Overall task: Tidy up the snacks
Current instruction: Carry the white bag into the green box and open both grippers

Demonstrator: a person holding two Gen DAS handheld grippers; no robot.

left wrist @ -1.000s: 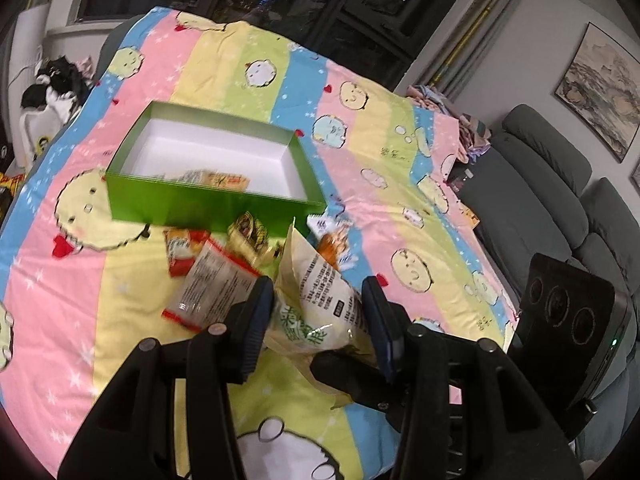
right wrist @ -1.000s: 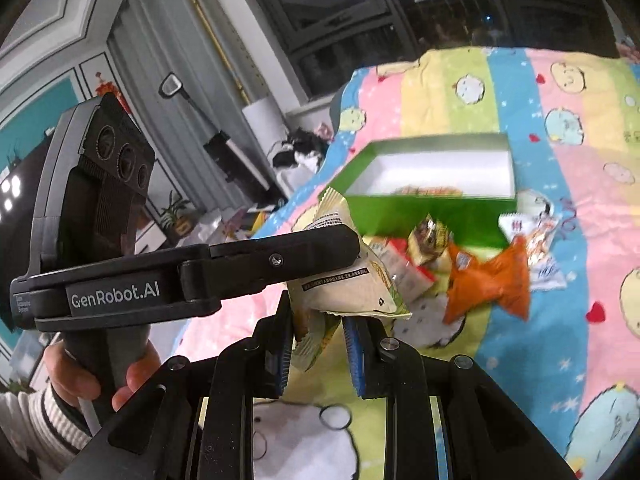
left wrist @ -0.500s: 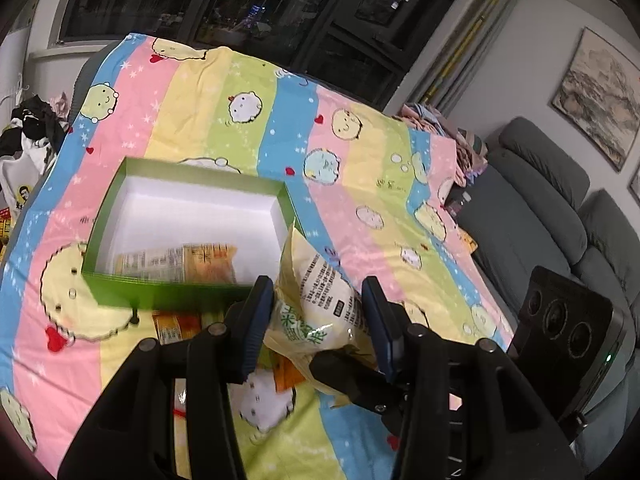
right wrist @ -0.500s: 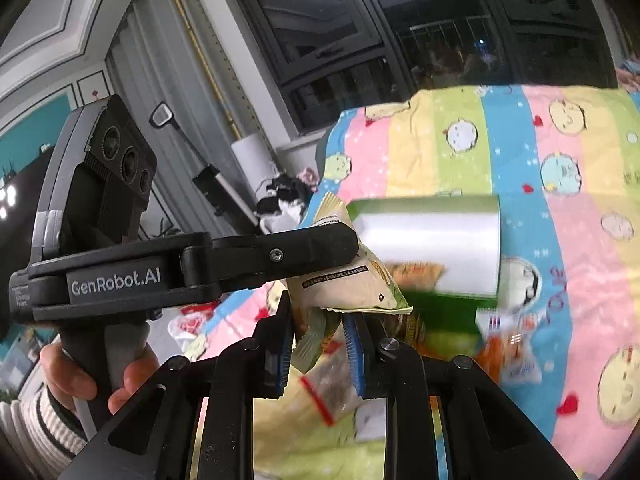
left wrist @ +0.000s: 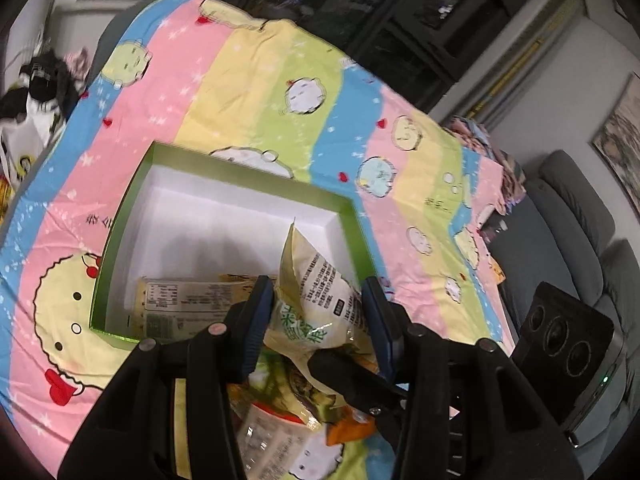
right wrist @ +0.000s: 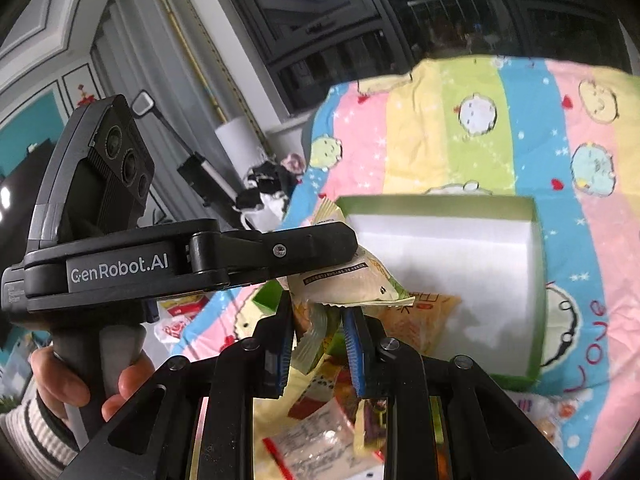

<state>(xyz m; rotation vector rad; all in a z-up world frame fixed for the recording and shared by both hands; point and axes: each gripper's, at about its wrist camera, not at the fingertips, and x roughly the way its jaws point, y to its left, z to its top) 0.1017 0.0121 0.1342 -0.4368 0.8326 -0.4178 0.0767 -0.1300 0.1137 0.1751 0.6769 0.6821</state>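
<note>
A cream-and-green snack bag (left wrist: pixel 316 288) hangs over the near right corner of the open green box (left wrist: pixel 240 176), held by both grippers. My left gripper (left wrist: pixel 318 312) is shut on its sides. In the right wrist view my right gripper (right wrist: pixel 320 320) is shut on the snack bag's (right wrist: pixel 348 280) crumpled lower edge, and the left gripper's finger (right wrist: pixel 300 244) lies across the top of the bag. The green box (right wrist: pixel 432 200) has a white inside and holds a flat yellow packet (left wrist: pixel 180 300) at its near end.
Several loose snack packets (left wrist: pixel 272 432) lie on the striped cartoon blanket (left wrist: pixel 248 80) below the grippers, in front of the box. A grey sofa (left wrist: pixel 580 220) runs along the right. A person's hand (right wrist: pixel 80 380) grips the left handle. Clutter lies on the floor at the left.
Both grippers have carried the bag forward together, from above the loose snacks to over the box's near edge. The box now looks larger and closer. Both grips are unchanged.
</note>
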